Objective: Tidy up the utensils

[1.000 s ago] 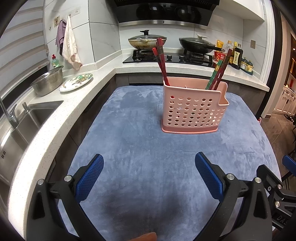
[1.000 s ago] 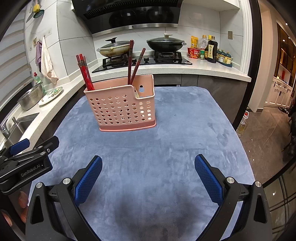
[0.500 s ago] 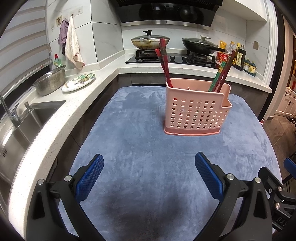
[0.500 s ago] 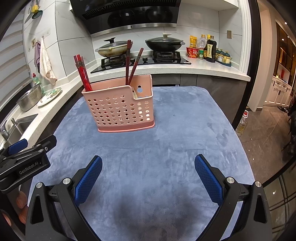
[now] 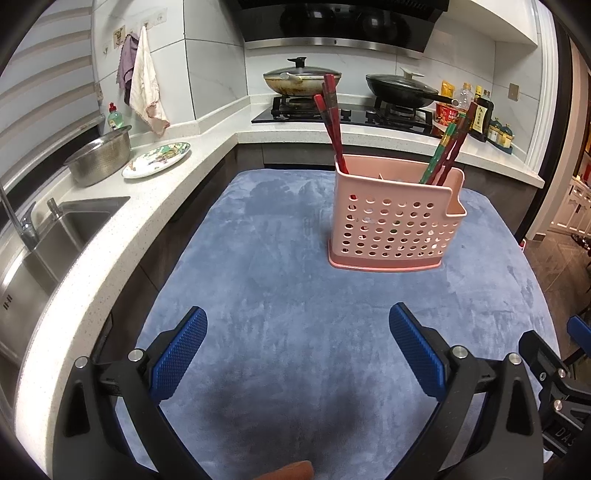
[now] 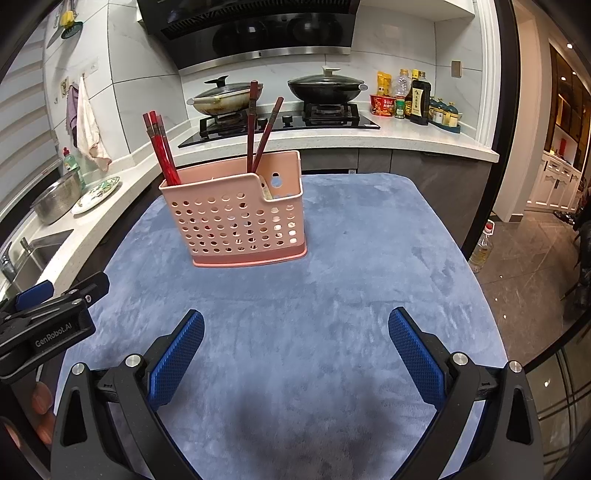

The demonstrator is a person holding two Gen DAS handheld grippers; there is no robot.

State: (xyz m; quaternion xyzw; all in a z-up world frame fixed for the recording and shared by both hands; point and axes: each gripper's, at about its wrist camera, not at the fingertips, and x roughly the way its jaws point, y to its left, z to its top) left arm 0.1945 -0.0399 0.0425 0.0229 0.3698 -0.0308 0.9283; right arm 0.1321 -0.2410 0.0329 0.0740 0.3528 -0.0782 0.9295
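Left wrist view: pink utensil holder [image 5: 395, 218] now lower and nearer, both grippers' fingers [image 5: 179, 352] spread, empty.

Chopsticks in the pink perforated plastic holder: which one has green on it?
The green-patterned chopstick leaning in the holder's stepped end, among dark red sticks. The red chopsticks at the opposite end show no green.

This is a home kitchen: a gas hob [image 6: 280, 120] under a black range hood [image 6: 255, 27] carries 2 lidded woks [image 5: 301, 77], and a white stone counter [image 5: 110, 221] runs round the corner to a steel sink [image 5: 55, 236] with a tap. Sauce bottles [image 6: 415, 98], a patterned plate [image 5: 157, 159], a metal colander [image 5: 99, 158] and hanging cloths [image 5: 146, 92] line the tiled walls.
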